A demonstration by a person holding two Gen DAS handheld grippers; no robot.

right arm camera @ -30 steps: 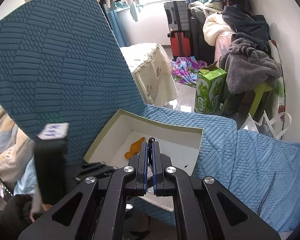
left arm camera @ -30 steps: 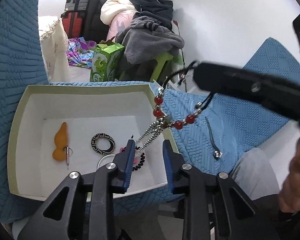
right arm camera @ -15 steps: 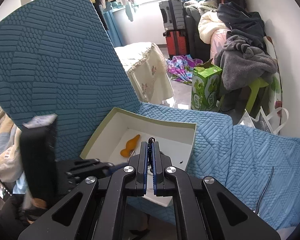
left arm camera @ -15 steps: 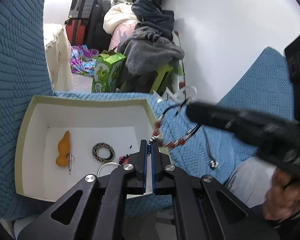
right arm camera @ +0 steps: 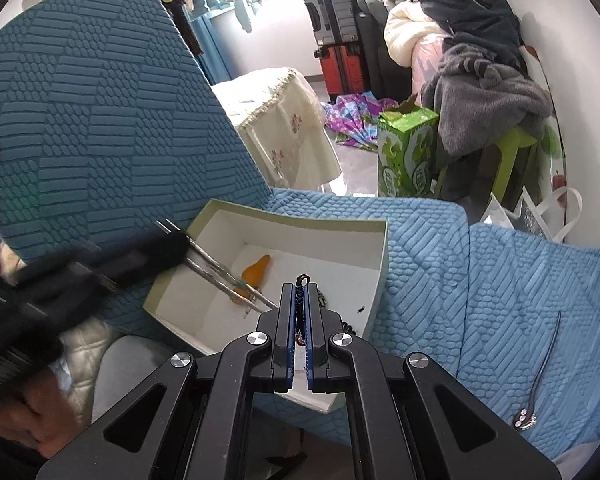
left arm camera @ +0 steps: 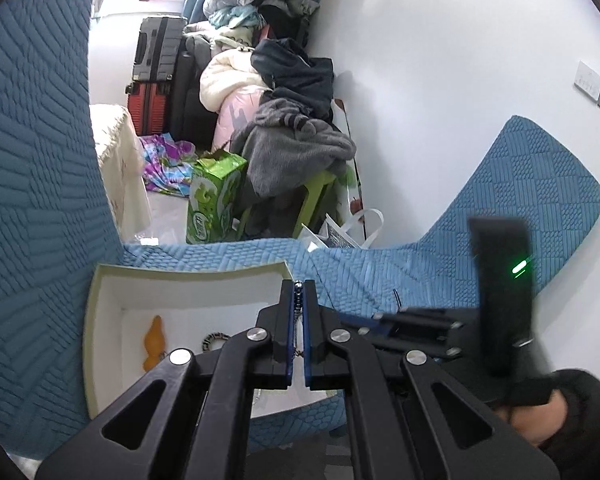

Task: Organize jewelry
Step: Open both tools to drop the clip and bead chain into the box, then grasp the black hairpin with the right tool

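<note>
A beaded bracelet is held at both ends over a white box [left arm camera: 100, 320] on the blue sofa. My left gripper [left arm camera: 298, 294] is shut on the bracelet's silver chain [left arm camera: 298, 300]. My right gripper [right arm camera: 301, 300] is shut on the bracelet's black cord [right arm camera: 302, 280]. Silver strands [right arm camera: 220, 270] run from the blurred left gripper [right arm camera: 100, 268] down toward the right fingers. The blurred right gripper [left arm camera: 412, 320] sits low at the right in the left wrist view. Its red beads are hidden. An orange gourd pendant [left arm camera: 155, 342] and a patterned ring [left arm camera: 212, 340] lie in the box [right arm camera: 300, 224].
A black-cord necklace with a silver pendant [right arm camera: 524, 418] lies on the blue sofa seat [right arm camera: 440, 280] right of the box. The sofa back [right arm camera: 80, 120] rises at the left. Beyond the sofa stand a green carton [right arm camera: 406, 152], a clothes pile [right arm camera: 480, 60] and suitcases [right arm camera: 336, 20].
My left gripper closed on the bracelet's silver chain and lifted. The right gripper sank lower and nearer the box. The red beads have passed out of sight.
</note>
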